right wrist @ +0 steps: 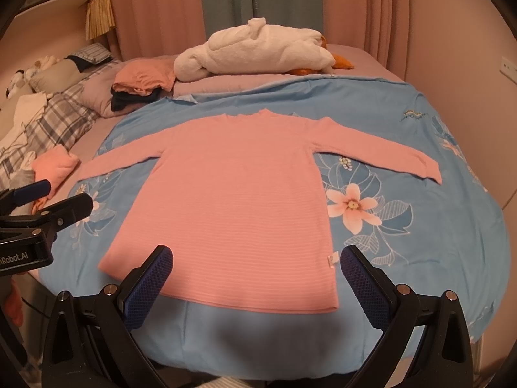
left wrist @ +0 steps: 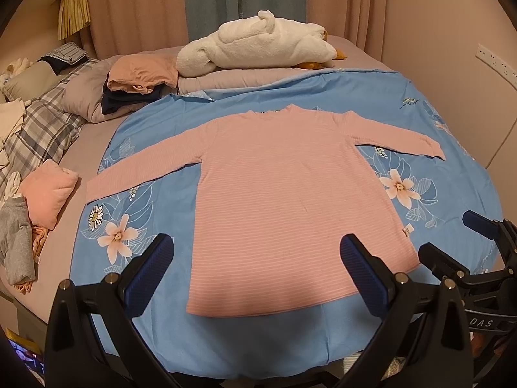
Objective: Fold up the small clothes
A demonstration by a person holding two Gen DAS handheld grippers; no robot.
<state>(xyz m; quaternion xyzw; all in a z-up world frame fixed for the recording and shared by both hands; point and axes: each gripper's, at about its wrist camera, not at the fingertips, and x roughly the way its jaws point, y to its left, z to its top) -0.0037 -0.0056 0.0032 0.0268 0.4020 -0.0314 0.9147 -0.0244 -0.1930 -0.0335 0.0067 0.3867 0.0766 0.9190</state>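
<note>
A pink striped long-sleeved shirt (left wrist: 284, 194) lies flat on a blue flowered sheet (left wrist: 252, 333), neck away from me, both sleeves spread out; it also shows in the right wrist view (right wrist: 232, 200). My left gripper (left wrist: 255, 252) is open and empty, hovering over the shirt's hem. My right gripper (right wrist: 257, 262) is open and empty over the hem too. The right gripper shows at the right edge of the left wrist view (left wrist: 452, 236), and the left gripper at the left edge of the right wrist view (right wrist: 55, 197).
A folded pink garment (left wrist: 48, 190) and a grey one (left wrist: 16, 242) lie at the bed's left. A stack of folded clothes (left wrist: 139, 84) and a white plush toy (left wrist: 258, 45) sit behind the sheet. A plaid pillow (left wrist: 38, 129) is far left.
</note>
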